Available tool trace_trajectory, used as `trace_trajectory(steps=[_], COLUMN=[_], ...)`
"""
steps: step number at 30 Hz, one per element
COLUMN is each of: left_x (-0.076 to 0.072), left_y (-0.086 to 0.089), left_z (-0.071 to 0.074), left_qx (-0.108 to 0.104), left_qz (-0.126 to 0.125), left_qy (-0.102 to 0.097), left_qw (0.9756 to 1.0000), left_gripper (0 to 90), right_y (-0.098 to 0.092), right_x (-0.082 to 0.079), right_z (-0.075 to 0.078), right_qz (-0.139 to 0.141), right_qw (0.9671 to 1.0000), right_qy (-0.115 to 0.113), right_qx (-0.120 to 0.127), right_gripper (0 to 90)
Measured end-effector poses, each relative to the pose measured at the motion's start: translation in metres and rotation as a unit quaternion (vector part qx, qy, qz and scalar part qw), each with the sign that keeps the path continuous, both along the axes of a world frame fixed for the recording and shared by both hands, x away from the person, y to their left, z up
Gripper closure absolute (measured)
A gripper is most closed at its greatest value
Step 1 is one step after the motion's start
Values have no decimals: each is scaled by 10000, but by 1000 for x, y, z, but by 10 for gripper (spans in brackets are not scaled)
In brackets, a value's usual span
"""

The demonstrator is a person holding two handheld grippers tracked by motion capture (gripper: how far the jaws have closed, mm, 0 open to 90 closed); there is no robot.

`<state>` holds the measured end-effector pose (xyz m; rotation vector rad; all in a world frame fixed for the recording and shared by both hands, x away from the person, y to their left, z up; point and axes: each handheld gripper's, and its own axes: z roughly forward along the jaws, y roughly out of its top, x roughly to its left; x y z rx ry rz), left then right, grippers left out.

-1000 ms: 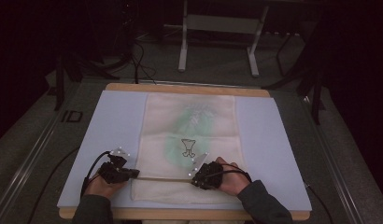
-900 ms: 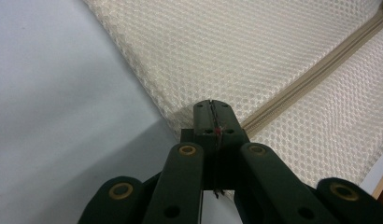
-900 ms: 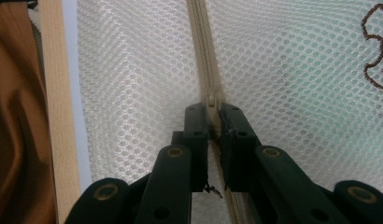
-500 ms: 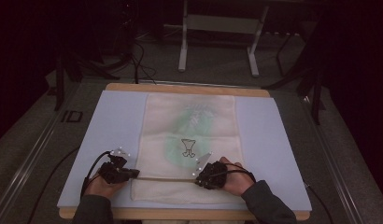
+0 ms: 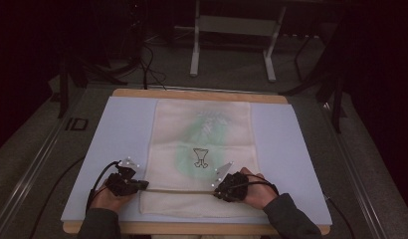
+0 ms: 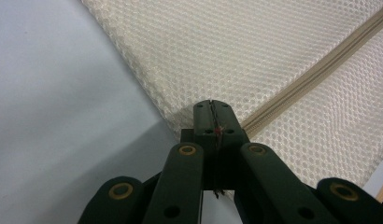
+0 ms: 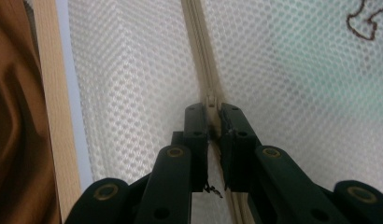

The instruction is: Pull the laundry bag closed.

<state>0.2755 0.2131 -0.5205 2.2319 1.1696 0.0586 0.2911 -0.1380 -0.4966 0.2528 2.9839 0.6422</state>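
Mesh laundry bag (image 5: 202, 149) flat on table (image 5: 122, 124), left gripper (image 6: 212, 109) fingers clamping its corner, right gripper (image 7: 213, 112) fingers pinching zipper pull (image 7: 211, 101).

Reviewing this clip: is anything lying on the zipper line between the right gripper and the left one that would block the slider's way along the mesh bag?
Nothing visible does. In the high view the zipper runs bare across the mesh bag from the right gripper, shut on the zipper slider, to the left gripper, shut on the bag's edge.
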Motion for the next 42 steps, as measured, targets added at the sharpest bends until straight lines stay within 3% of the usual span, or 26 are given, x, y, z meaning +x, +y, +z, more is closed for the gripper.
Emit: trace_trajectory(steps=[42], left_x=[1], left_y=[1], left_z=[0], left_qx=[-37], left_qz=[10], left_qy=[29], left_qw=[10000], left_gripper=[900], right_y=[-40], right_x=[2], right_z=[1], right_qz=[-280], right_qw=[9995], right_qy=[35], right_qx=[-154], right_gripper=[824])
